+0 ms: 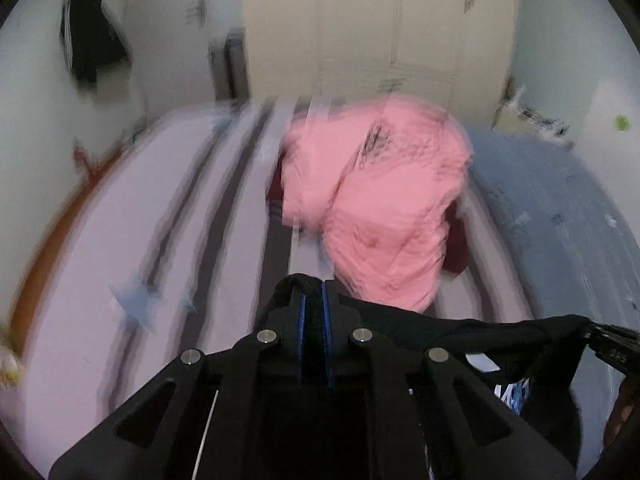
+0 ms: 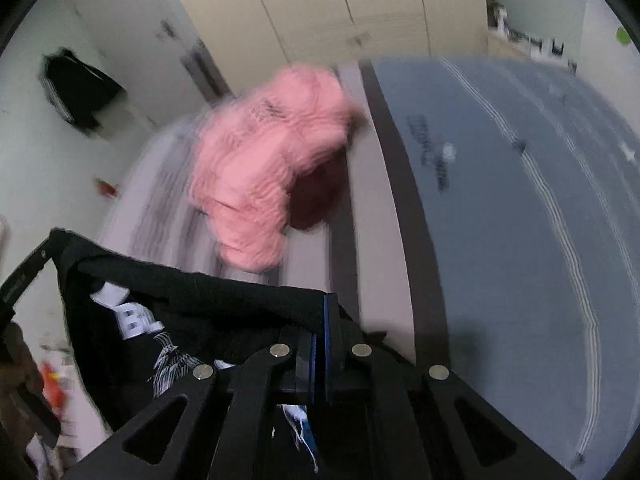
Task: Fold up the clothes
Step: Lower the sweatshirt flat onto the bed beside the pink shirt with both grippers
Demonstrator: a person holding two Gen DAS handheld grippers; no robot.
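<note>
A black T-shirt (image 1: 460,332) with white print hangs stretched between my two grippers above the bed. My left gripper (image 1: 313,292) is shut on one end of its top edge. My right gripper (image 2: 322,320) is shut on the other end, and the shirt (image 2: 180,312) hangs down to its left with white letters showing. The right gripper's tip also shows at the right edge of the left wrist view (image 1: 608,340). The left gripper's tip shows at the left of the right wrist view (image 2: 48,252).
A crumpled pink garment (image 1: 380,200) lies on the striped lilac bed sheet (image 1: 120,240), over a dark red item (image 1: 456,248). A grey-blue blanket (image 2: 520,200) covers the bed's right side. Cream wardrobe doors (image 1: 380,28) stand behind. Both views are motion-blurred.
</note>
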